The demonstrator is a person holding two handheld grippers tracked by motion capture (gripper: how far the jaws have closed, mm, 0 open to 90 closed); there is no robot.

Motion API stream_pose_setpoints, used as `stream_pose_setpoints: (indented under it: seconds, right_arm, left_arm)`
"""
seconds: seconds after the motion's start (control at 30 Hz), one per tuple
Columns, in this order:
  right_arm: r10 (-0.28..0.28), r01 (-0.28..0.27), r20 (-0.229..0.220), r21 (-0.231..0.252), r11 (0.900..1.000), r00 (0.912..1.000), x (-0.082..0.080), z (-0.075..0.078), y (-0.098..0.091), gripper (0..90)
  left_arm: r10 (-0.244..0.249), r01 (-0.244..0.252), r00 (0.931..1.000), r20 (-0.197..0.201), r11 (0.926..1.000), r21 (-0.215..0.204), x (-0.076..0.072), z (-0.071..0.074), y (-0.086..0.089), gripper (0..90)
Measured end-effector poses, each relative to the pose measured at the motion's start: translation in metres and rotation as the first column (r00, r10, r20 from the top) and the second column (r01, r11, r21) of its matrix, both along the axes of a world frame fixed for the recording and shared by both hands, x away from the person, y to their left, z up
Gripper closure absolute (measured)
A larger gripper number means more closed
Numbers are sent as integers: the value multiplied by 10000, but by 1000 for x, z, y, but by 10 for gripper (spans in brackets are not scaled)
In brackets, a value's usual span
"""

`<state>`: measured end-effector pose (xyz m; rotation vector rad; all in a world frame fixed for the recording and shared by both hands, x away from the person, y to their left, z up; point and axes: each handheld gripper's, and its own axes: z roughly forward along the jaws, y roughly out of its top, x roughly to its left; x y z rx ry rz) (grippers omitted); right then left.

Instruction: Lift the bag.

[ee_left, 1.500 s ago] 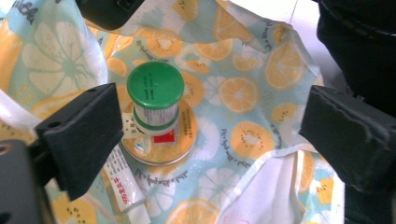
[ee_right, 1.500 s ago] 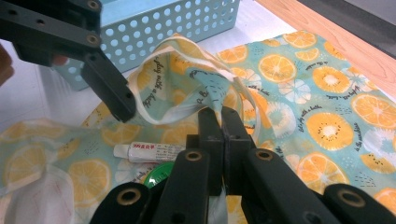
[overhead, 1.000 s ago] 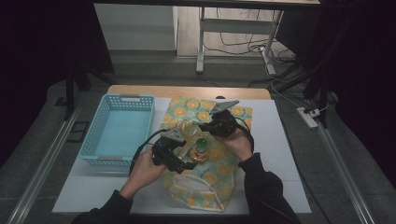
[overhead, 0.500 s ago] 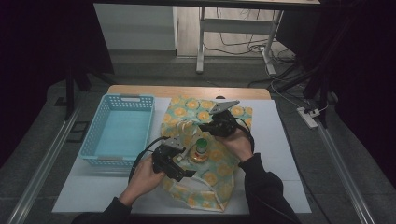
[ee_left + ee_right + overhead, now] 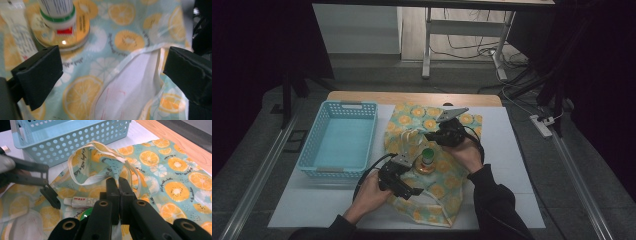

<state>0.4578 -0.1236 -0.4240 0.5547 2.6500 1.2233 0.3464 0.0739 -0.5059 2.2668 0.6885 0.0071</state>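
A cloth bag [image 5: 447,172] printed with orange slices lies on the white mat. My right gripper [image 5: 430,136] [image 5: 119,182] is shut on the bag's gathered edge beside its white straps [image 5: 82,155], holding it up. A green-capped bottle [image 5: 428,158] [image 5: 58,11] stands on a round gold tin [image 5: 75,37], and a white tube [image 5: 80,201] lies beside them. My left gripper [image 5: 410,179] [image 5: 113,68] hovers low and open over the cloth, with a white piece marked in red [image 5: 125,95] below the gap. One of its fingers [image 5: 51,195] shows in the right gripper view.
A light blue perforated basket [image 5: 339,167] stands left of the bag, close to the straps. The table's wooden far edge [image 5: 412,97] runs behind the bag. Bare white mat [image 5: 507,150] lies right of it.
My left gripper has sunk and drawn back toward the front edge, closer to the cloth. The right gripper has kept its hold and place.
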Motion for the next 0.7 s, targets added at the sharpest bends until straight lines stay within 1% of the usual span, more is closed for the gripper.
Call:
stream_pose_setpoints:
  seconds: [0.07,0.3,0.33,0.4,0.53,0.63,0.7]
  right_arm:
    - [-1,1,-10,-7,10000,10000,0,0,0,895]
    - [8,-8,-35,-37,10000,10000,0,-1,1,895]
    - [5,-6,-42,-48,10000,10000,0,-1,1,895]
    - [12,-12,-24,-44,10000,10000,0,-2,2,895]
    - [39,-39,-42,-71,10000,10000,0,-2,2,895]
    - [41,-42,-50,-76,10000,10000,0,-2,2,895]
    - [35,-35,-42,-69,10000,10000,0,-2,2,895]
  left_arm:
    - [-109,110,9999,-56,9998,188,0,-5,-2,29]
    - [-382,383,9993,-34,9979,516,-1,-16,-10,25]
    - [-465,464,9989,-1,9965,689,-1,-17,-11,25]
    - [-458,449,9989,69,9942,978,0,-20,-15,21]
    - [-365,341,9992,148,9899,1373,1,-27,-19,31]
    - [-264,192,9988,422,9865,1625,1,-28,-20,52]
    - [-257,123,9973,681,9817,1901,0,-27,-21,101]
